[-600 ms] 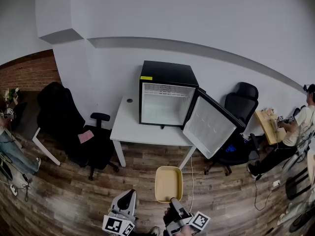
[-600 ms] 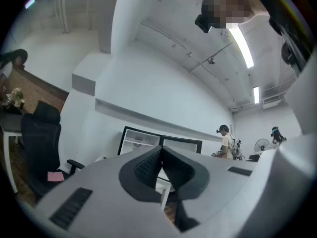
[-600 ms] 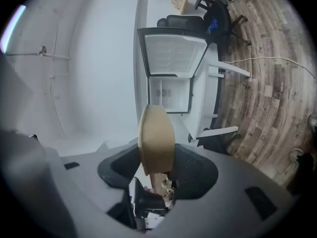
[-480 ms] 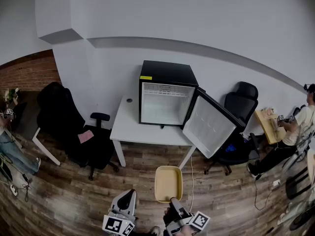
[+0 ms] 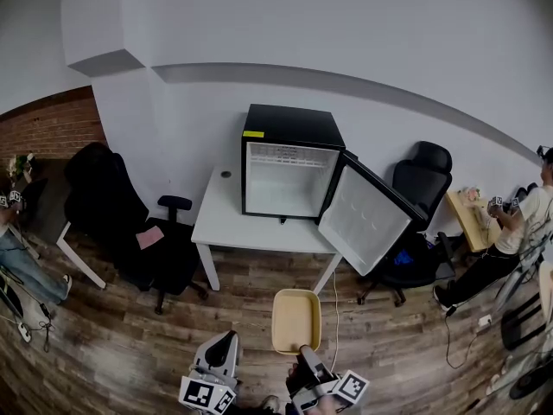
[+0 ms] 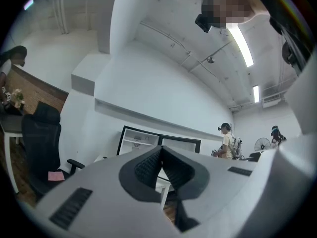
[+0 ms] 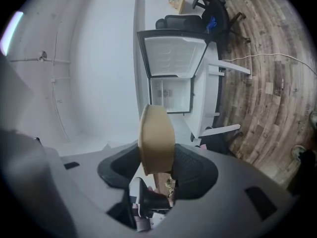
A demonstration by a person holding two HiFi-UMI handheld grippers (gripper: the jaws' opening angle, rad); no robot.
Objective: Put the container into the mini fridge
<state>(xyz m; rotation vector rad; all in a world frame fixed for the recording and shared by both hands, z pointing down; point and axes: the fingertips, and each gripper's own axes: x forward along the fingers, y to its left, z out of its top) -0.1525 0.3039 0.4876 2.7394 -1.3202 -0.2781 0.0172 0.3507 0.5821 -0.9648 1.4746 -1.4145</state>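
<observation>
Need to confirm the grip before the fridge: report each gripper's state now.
Left gripper: closed, holding nothing.
Right gripper: closed on the rim of the tan container.

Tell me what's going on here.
A person stands back from a white table holding a tool in each hand. The right tool grips a tan container by its edge, facing the mini fridge on the table, whose door hangs open. The left tool is shut and empty. The container is not yet in the fridge.
</observation>
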